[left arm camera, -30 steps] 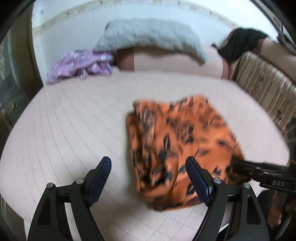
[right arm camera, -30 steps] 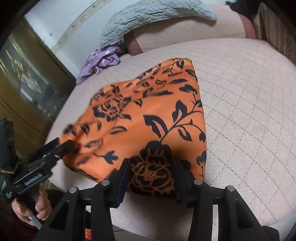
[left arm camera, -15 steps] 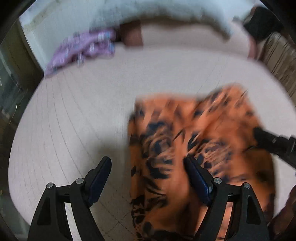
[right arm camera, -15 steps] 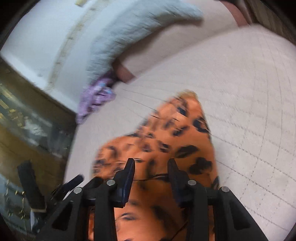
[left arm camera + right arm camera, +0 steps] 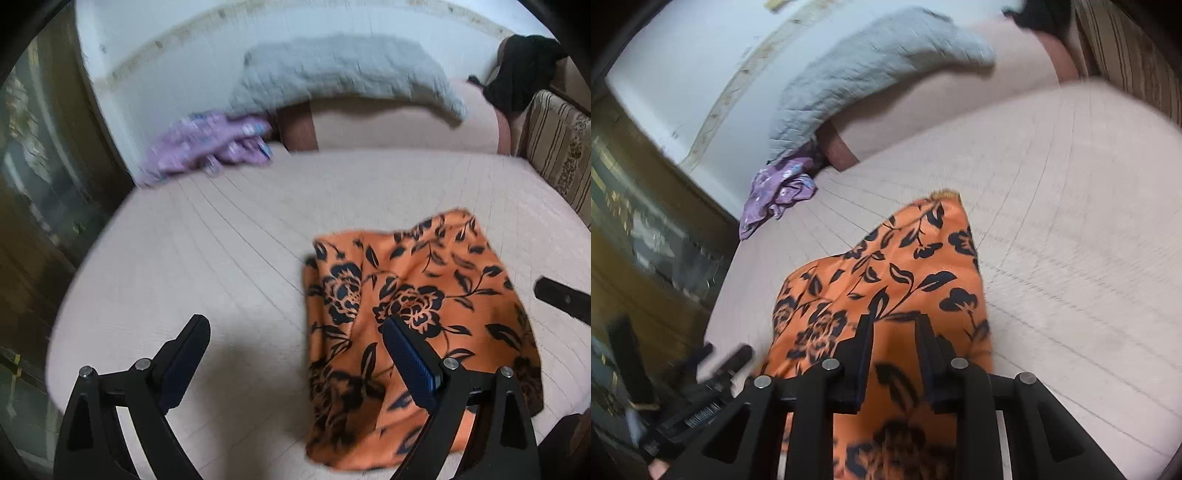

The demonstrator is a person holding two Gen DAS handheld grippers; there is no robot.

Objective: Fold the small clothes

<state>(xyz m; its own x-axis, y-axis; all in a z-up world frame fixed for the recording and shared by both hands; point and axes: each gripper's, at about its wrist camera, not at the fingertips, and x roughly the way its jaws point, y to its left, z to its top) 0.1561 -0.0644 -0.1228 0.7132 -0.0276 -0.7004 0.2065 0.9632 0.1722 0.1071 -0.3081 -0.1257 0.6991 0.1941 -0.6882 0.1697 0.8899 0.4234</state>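
A wide bed [image 5: 229,236] covered in a pale pink quilted spread fills the space ahead of the jaws, its stitched lines running away toward the head end. At that far end, a long pink bolster [image 5: 388,125] lies across the bed, with a grey quilted blanket [image 5: 343,70] draped over its top. Behind both rises a plain white wall [image 5: 155,40], crossed by a thin pale strip. Far ahead and to the right of the jaws stands a sofa arm [image 5: 557,147] with striped, floral upholstery. To the left, beyond the bed's edge, stands a dark wooden cabinet [image 5: 639,206] with glass panes. The light is soft and even.
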